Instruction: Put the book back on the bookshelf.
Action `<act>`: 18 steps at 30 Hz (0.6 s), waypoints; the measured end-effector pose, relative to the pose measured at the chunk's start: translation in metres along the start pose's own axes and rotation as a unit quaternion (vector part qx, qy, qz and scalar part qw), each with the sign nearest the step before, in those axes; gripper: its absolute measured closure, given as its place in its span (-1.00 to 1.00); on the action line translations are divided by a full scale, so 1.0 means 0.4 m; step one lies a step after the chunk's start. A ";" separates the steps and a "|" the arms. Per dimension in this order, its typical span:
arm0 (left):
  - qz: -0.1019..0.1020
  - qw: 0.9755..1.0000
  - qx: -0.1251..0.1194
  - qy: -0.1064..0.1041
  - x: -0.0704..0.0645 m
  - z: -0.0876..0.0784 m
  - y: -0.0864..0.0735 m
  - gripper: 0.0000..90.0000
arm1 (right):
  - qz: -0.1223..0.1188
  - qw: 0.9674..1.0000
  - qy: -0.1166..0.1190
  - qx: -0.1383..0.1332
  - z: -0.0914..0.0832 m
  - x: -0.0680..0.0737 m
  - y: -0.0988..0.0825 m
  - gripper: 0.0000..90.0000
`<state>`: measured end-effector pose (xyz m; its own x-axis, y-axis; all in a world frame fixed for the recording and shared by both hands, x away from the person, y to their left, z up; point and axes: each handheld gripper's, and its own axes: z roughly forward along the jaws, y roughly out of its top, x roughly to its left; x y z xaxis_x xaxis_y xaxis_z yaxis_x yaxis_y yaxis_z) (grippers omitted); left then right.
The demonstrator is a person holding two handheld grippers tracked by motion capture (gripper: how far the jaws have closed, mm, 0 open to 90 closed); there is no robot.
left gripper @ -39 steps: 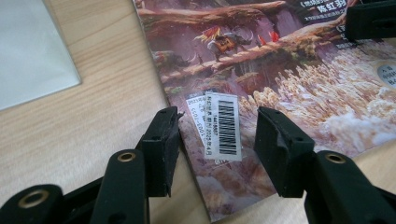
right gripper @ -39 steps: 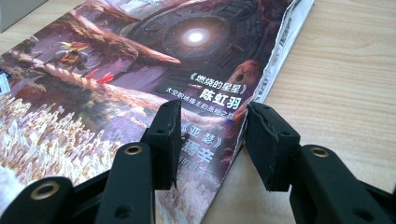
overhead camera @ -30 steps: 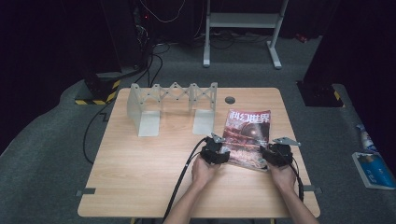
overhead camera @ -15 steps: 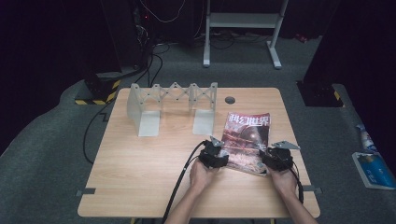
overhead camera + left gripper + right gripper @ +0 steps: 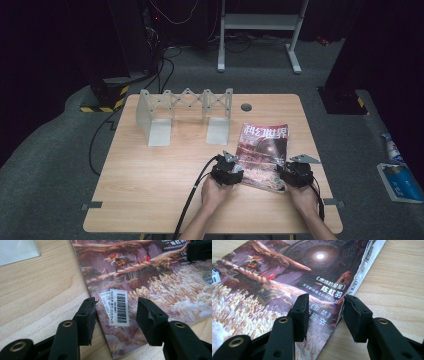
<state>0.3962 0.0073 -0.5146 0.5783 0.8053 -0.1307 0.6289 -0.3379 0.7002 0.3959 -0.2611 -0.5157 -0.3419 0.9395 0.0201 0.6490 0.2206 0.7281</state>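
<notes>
A magazine (image 5: 264, 150) with a reddish fantasy cover lies flat on the right half of the wooden table (image 5: 150, 190). My left gripper (image 5: 239, 172) is at its near left corner. In the left gripper view the open jaws (image 5: 116, 307) straddle the spine edge, with the white barcode label (image 5: 119, 305) between them. My right gripper (image 5: 286, 171) is at the near right corner. Its jaws (image 5: 325, 303) stand open across the page edge of the magazine (image 5: 274, 272), one over the cover and one over bare wood. Neither pair of pads presses on the magazine (image 5: 150, 272).
A grey metal accordion rack (image 5: 185, 107) with two flat feet stands at the back left of the table. A round cable hole (image 5: 246, 106) lies behind the magazine. A black cable (image 5: 192, 192) trails from the left gripper off the near edge. A blue packet (image 5: 400, 180) lies on the floor at right.
Both grippers and the magazine's near end have shifted slightly toward the near table edge. The jaw openings look the same.
</notes>
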 end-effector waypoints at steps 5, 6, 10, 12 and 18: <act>-0.002 1.000 -0.002 0.002 -0.006 -0.009 -0.012 0.11 | 0.002 1.000 0.003 0.000 -0.008 0.007 -0.007 0.25; -0.002 1.000 -0.002 0.001 -0.007 -0.011 -0.014 0.11 | -0.001 1.000 0.003 0.002 -0.011 0.009 -0.009 0.25; -0.004 1.000 -0.006 0.004 -0.013 -0.016 -0.023 0.11 | -0.005 1.000 0.004 0.007 -0.014 0.012 -0.009 0.25; -0.002 1.000 -0.007 0.005 -0.014 -0.018 -0.026 0.11 | -0.009 1.000 0.004 0.009 -0.017 0.014 -0.010 0.25; -0.003 1.000 -0.005 0.004 -0.022 -0.028 -0.035 0.11 | -0.013 1.000 0.007 0.010 -0.026 0.021 -0.018 0.25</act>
<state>0.3765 0.0105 -0.5154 0.5703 0.8111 -0.1296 0.6276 -0.3285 0.7058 0.3811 -0.2576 -0.5137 -0.3674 0.9300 0.0106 0.6533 0.2499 0.7146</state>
